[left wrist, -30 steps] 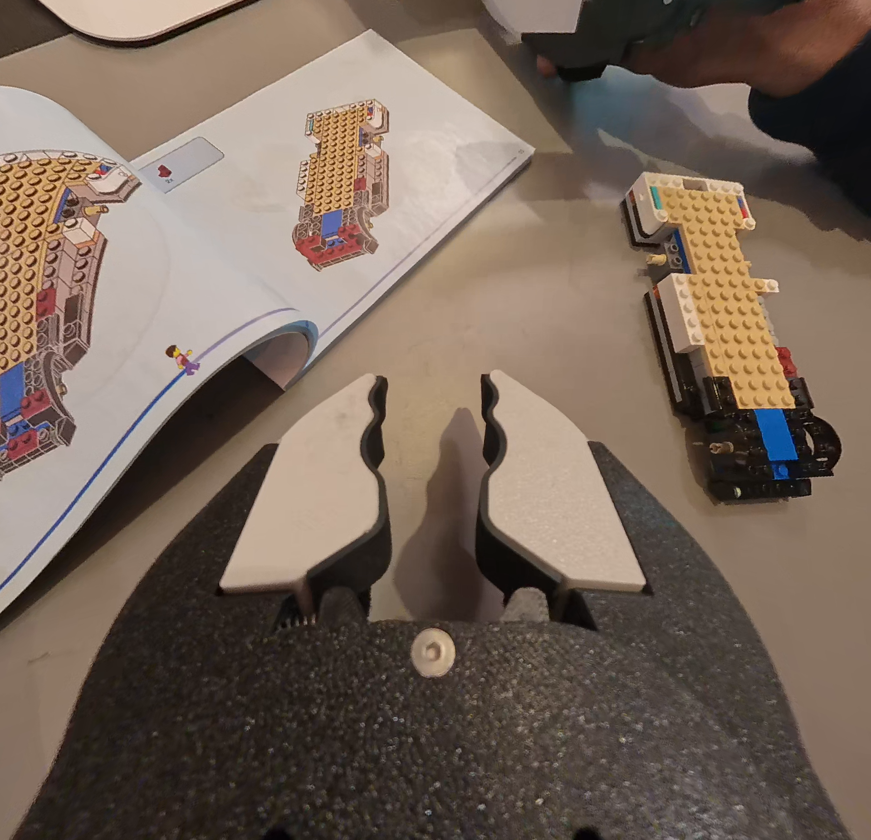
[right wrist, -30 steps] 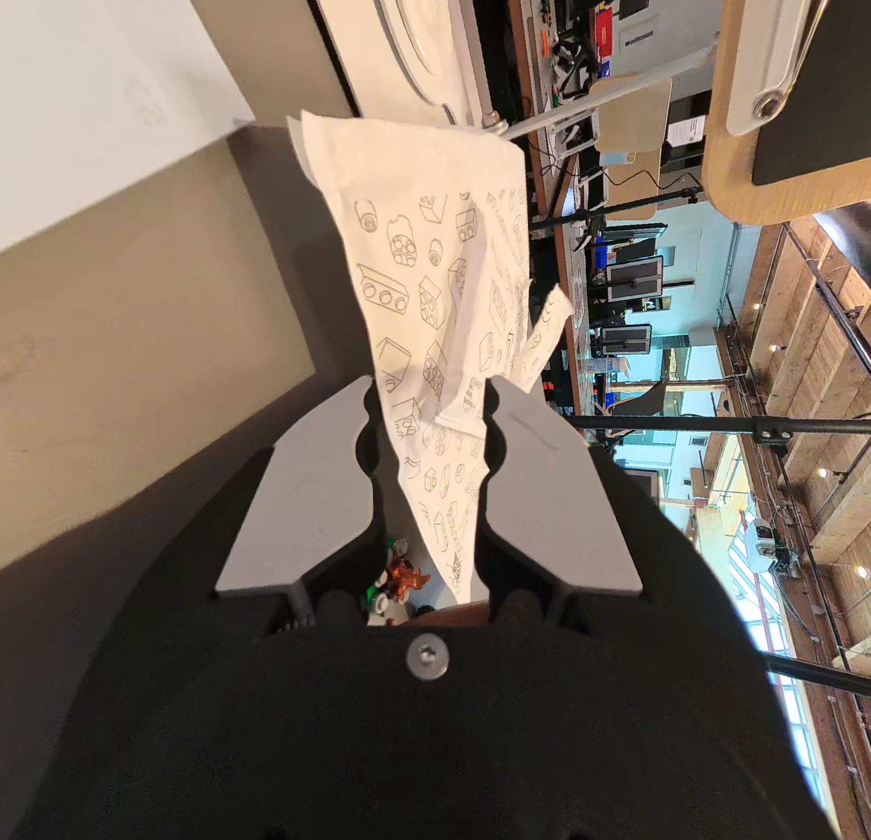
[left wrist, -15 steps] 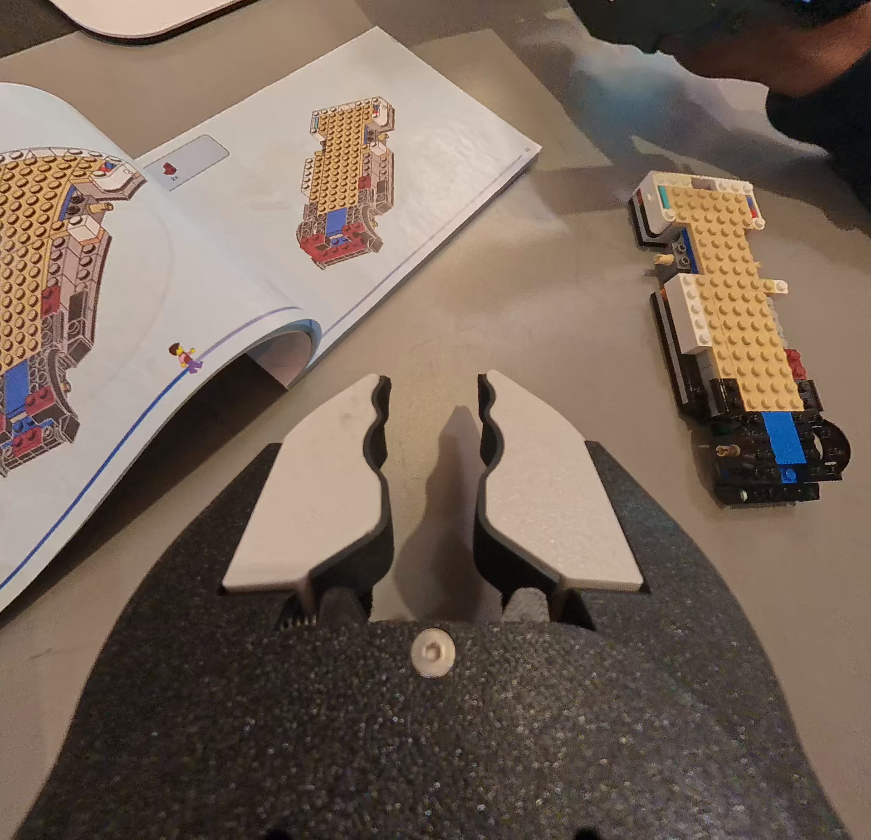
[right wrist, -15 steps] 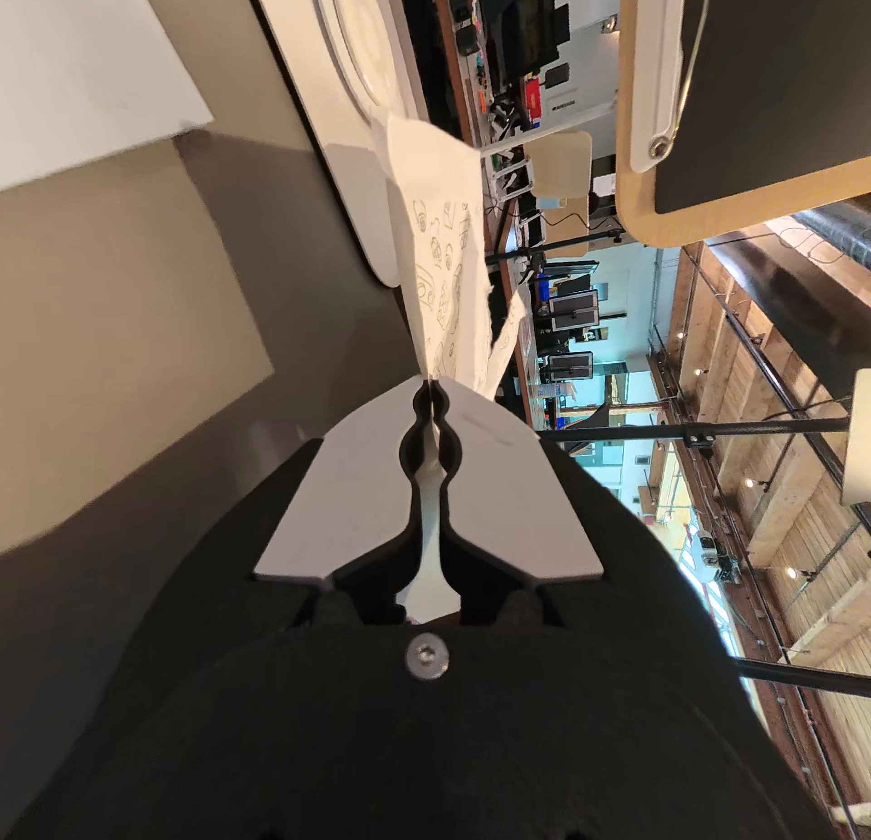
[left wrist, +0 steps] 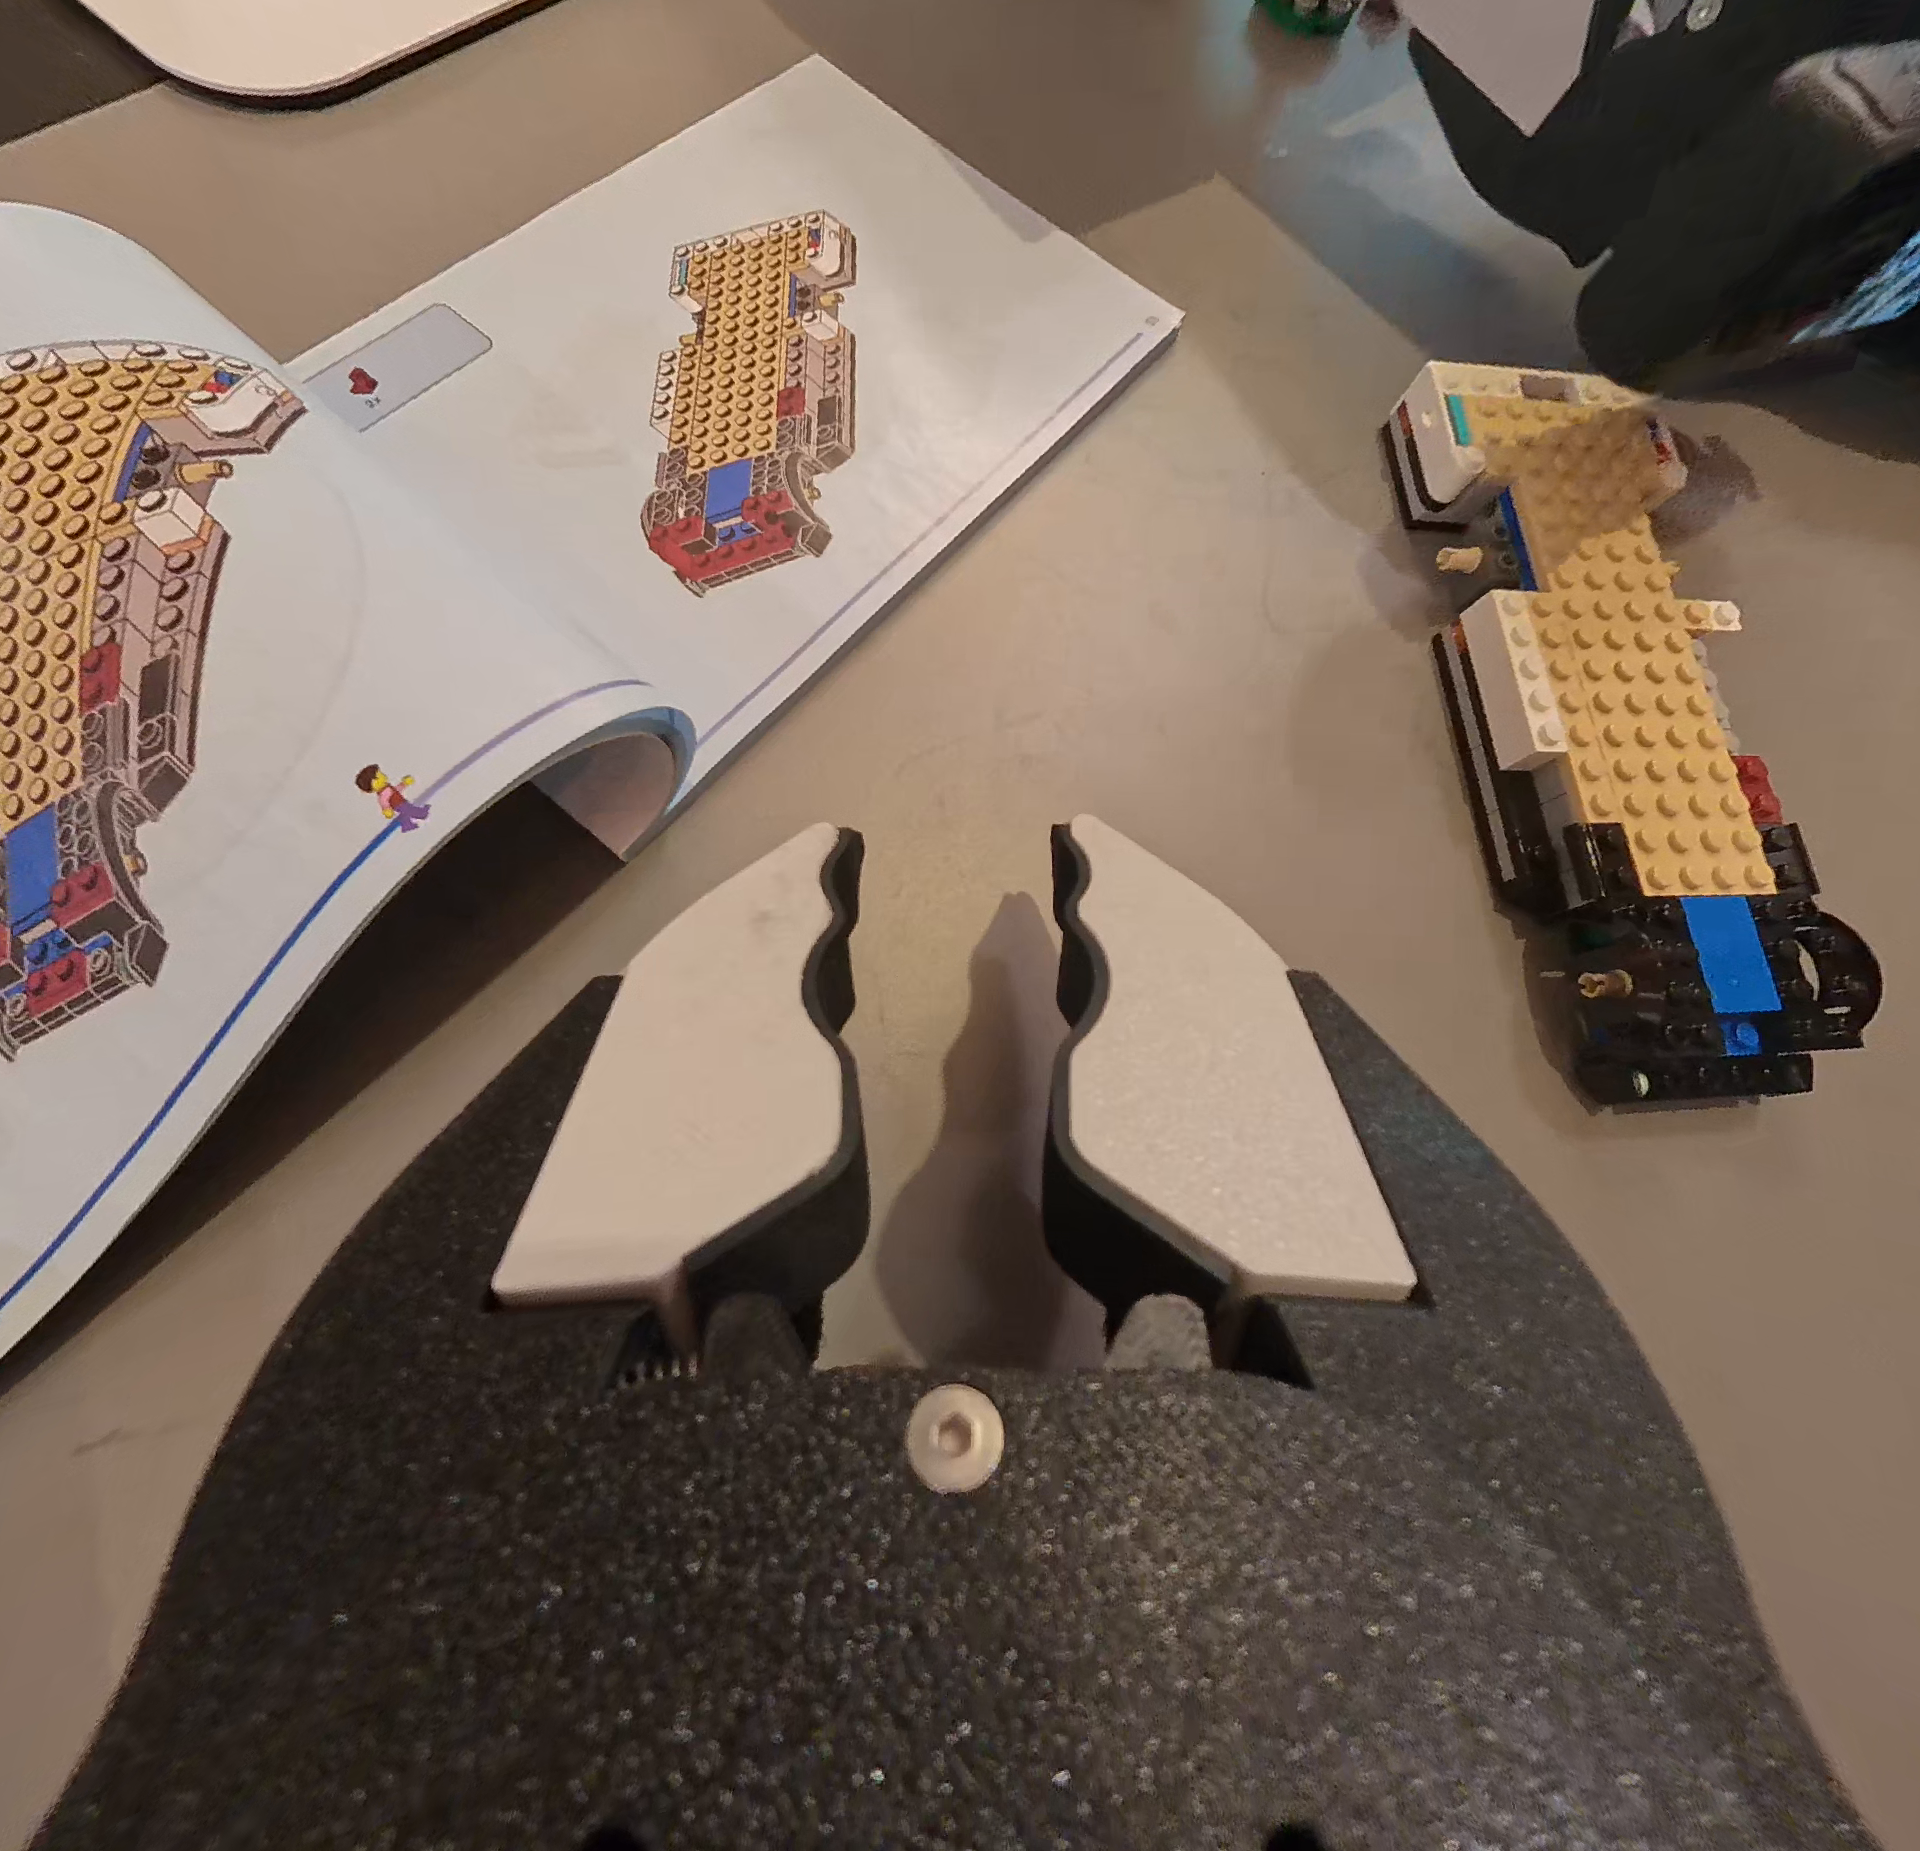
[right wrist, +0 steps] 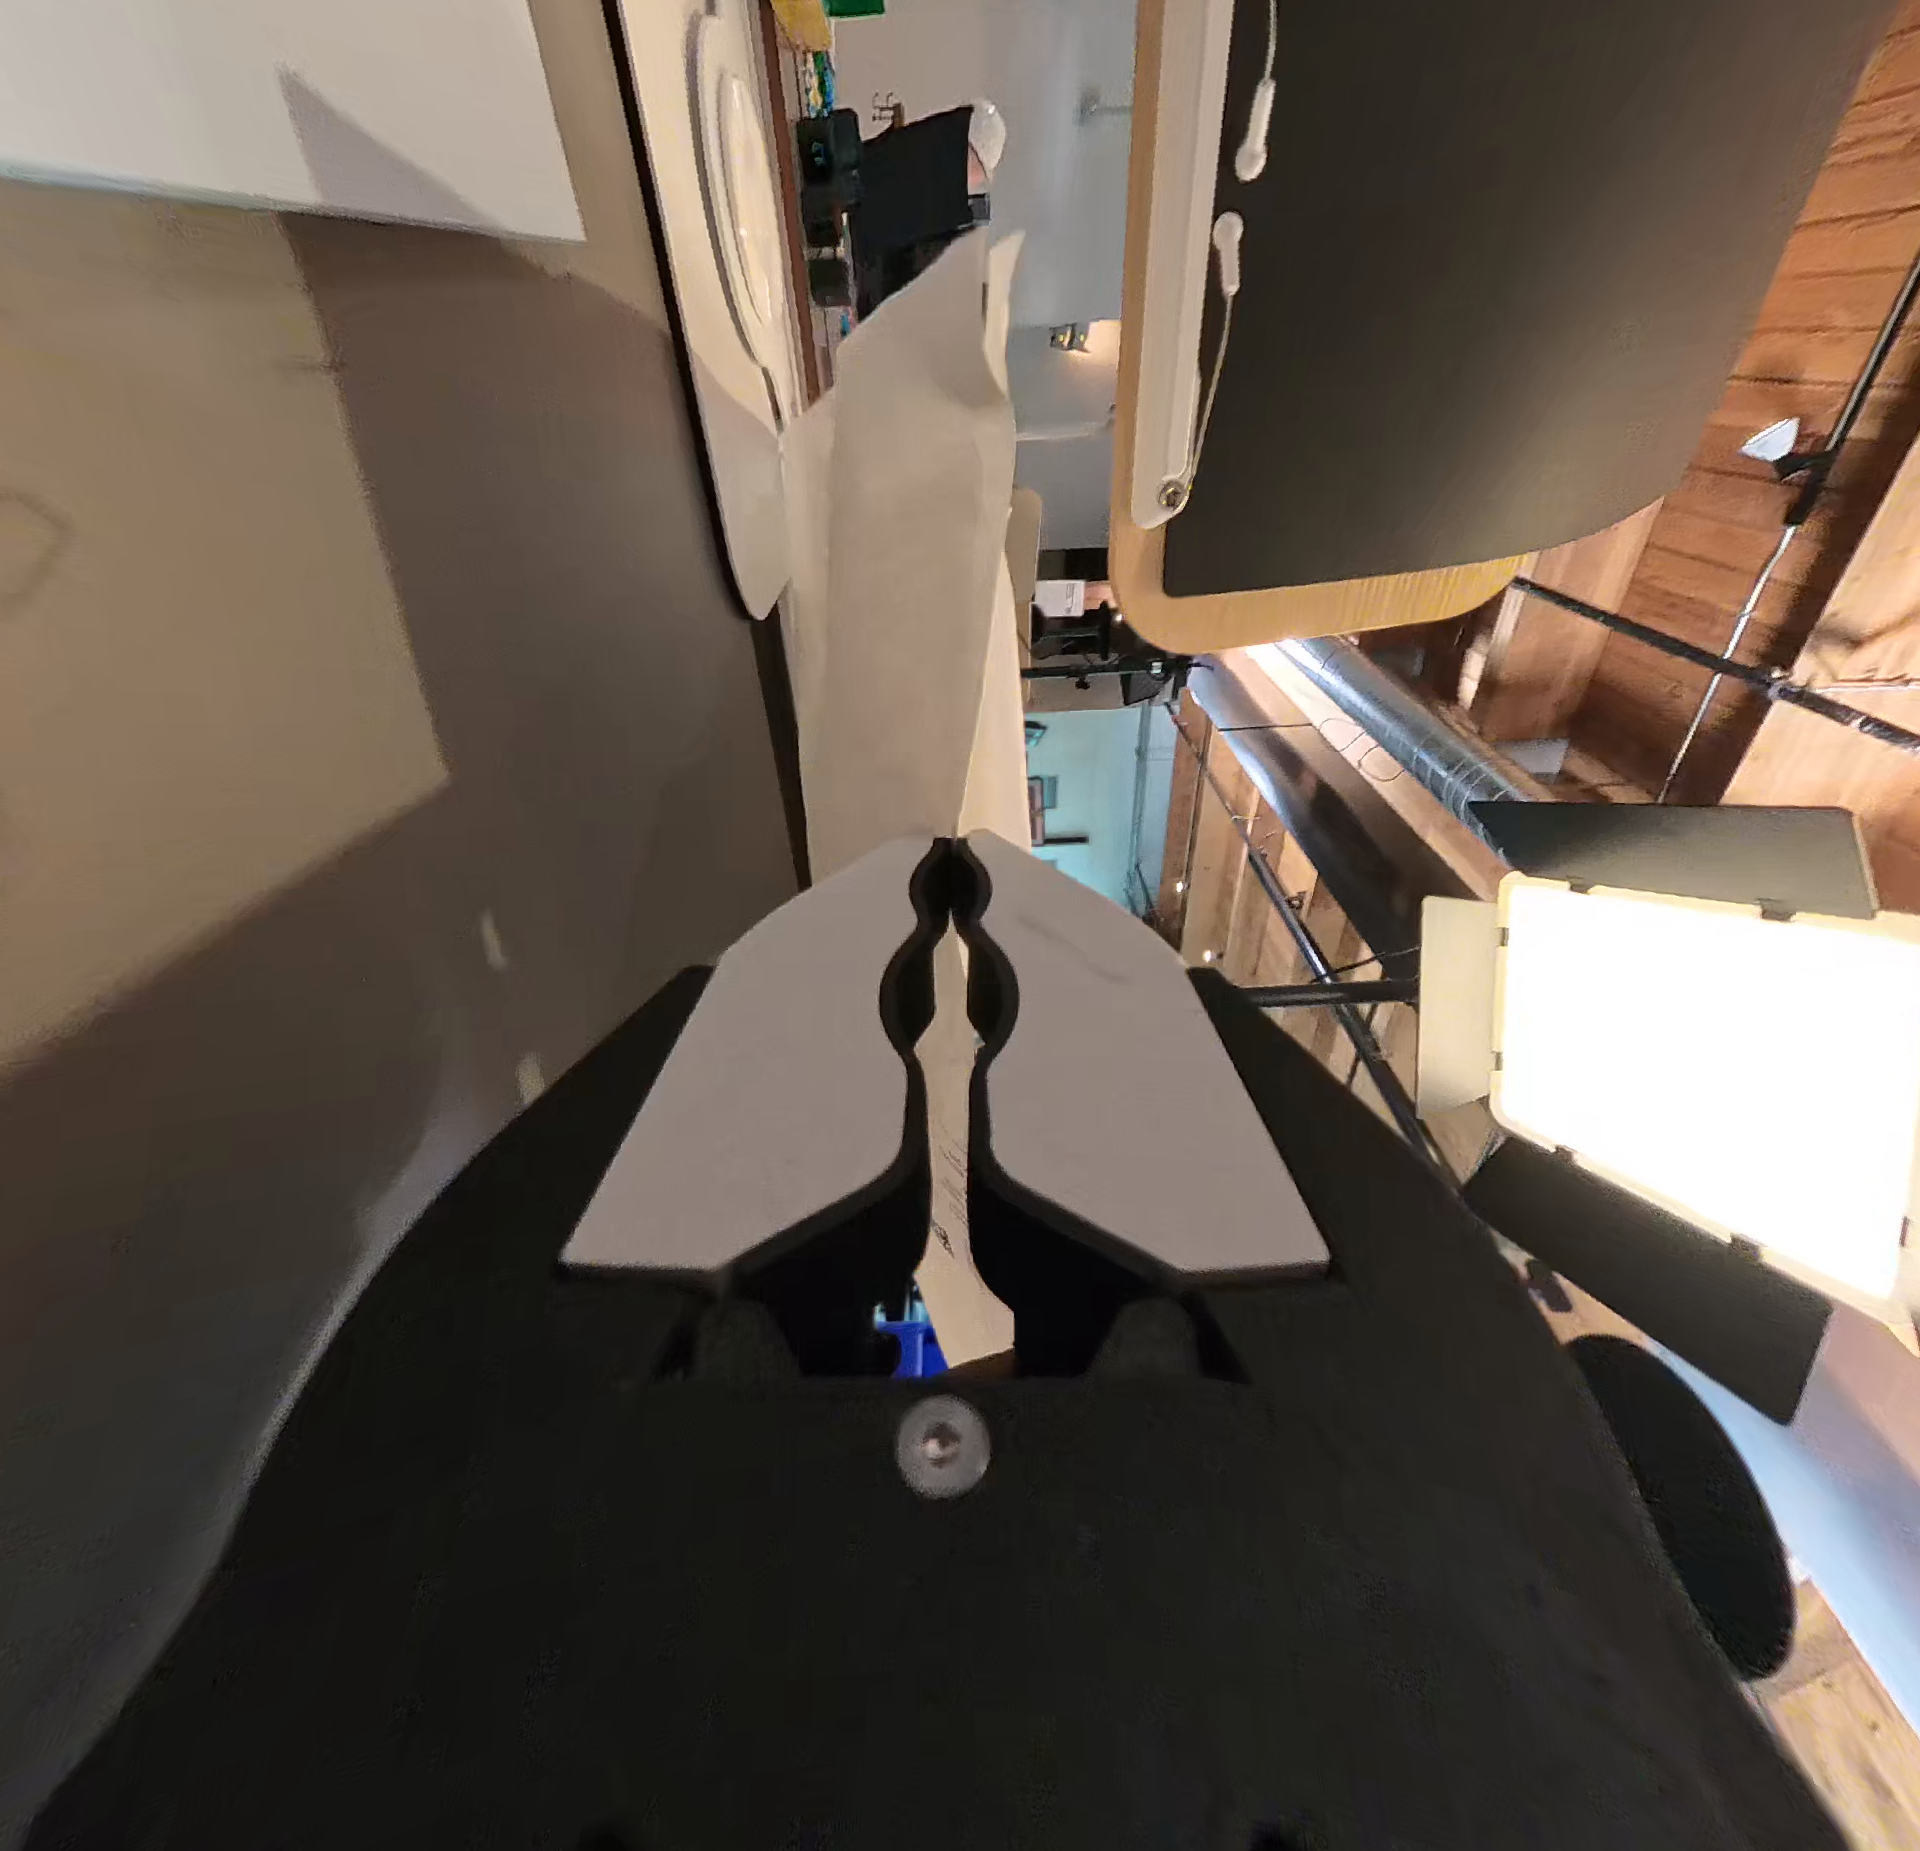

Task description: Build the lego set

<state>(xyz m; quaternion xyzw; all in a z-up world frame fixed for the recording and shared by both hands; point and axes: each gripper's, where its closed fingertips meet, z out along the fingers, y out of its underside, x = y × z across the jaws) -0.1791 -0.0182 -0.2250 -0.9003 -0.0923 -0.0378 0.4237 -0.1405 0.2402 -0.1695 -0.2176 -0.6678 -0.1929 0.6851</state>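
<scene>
Since a second ago: right gripper (right wrist: 948, 851) clenched on white paper bag (right wrist: 899, 596), raised. Left gripper (left wrist: 956, 845) spread, bare; brick model (left wrist: 1621, 721) at two o'clock, long axis near-to-far.

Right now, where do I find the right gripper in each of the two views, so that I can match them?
Right wrist view: the right gripper fills the lower middle, shut on a white paper bag.
Left wrist view: it is in the upper right corner, dark and blurred, just beyond the far end of the brick model.
Shared landmark: the grey table, at the left of the right wrist view.
</scene>
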